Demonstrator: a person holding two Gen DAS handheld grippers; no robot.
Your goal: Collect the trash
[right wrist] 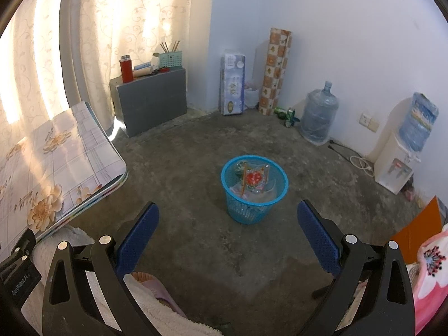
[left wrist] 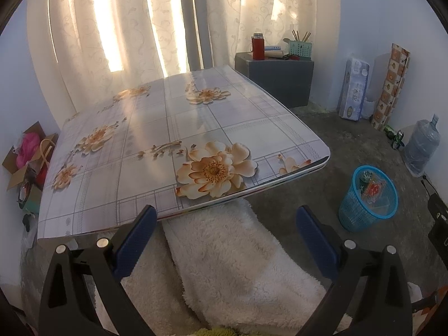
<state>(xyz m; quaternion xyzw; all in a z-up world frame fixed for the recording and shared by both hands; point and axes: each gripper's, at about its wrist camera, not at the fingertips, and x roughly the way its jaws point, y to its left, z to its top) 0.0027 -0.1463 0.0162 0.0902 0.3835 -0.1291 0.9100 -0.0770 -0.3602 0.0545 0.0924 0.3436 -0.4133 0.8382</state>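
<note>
Both the left gripper [left wrist: 225, 240] and right gripper [right wrist: 228, 238] are hovering with jaws spread and holding nothing, while the trash [right wrist: 253, 180] is lying in the bin [right wrist: 246, 210] off the table's [left wrist: 173, 128] near right corner, suggesting collecting is nearly finished.

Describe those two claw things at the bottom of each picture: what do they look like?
Both the left gripper and the right gripper look alike: two black plastic arms with triangular cut-outs and round silver bolts, each tipped by flat fingers with dimpled blue pads. No cables show.
</note>
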